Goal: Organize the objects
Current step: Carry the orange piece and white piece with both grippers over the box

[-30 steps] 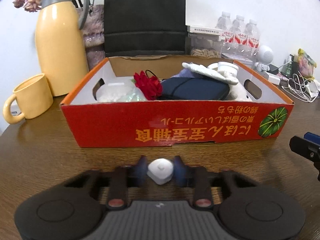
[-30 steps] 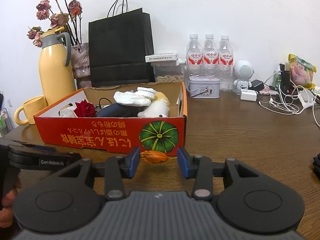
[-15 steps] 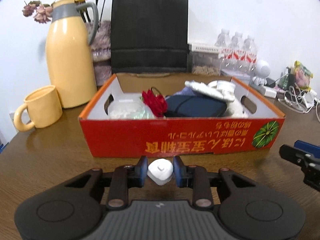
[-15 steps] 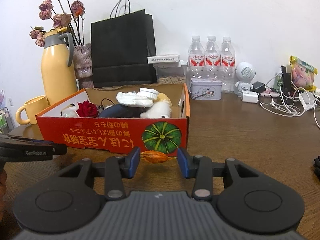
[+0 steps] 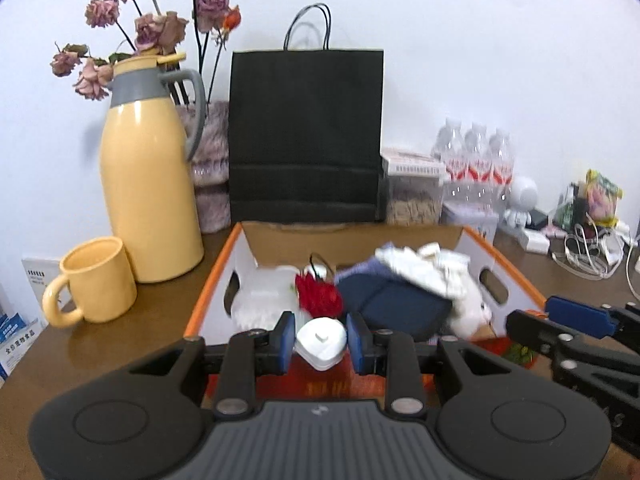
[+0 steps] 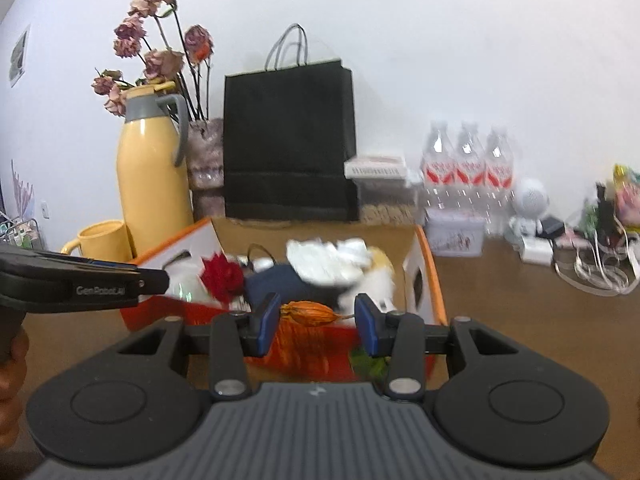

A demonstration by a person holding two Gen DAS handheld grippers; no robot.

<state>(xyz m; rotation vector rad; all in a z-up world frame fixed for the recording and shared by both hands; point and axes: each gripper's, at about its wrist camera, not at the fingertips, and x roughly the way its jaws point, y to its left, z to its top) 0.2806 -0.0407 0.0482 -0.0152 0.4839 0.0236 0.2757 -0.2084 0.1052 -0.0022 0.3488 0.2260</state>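
Note:
My left gripper (image 5: 321, 340) is shut on a small white rounded plug-like piece (image 5: 320, 338), held just above the front wall of the orange-red cardboard box (image 5: 212, 280). My right gripper (image 6: 316, 314) is shut on an orange dried pod (image 6: 308, 314), also over the box's front wall (image 6: 304, 352), toward its right end. Inside the box lie a red flower (image 5: 318, 296), a dark blue pouch (image 5: 400, 308), white cloth (image 5: 424, 268) and clear plastic (image 5: 260, 296). Each gripper shows at the edge of the other's view.
Left of the box stand a yellow thermos (image 5: 148, 200) and a yellow mug (image 5: 96, 280). Behind it are a black paper bag (image 5: 304, 136), dried roses (image 5: 156, 32) and water bottles (image 5: 476, 160). A tin (image 6: 454, 232) and tangled cables (image 5: 588, 256) lie to the right.
Both grippers have risen with their objects still held. They now look over the box's front wall at its contents instead of facing the printed front.

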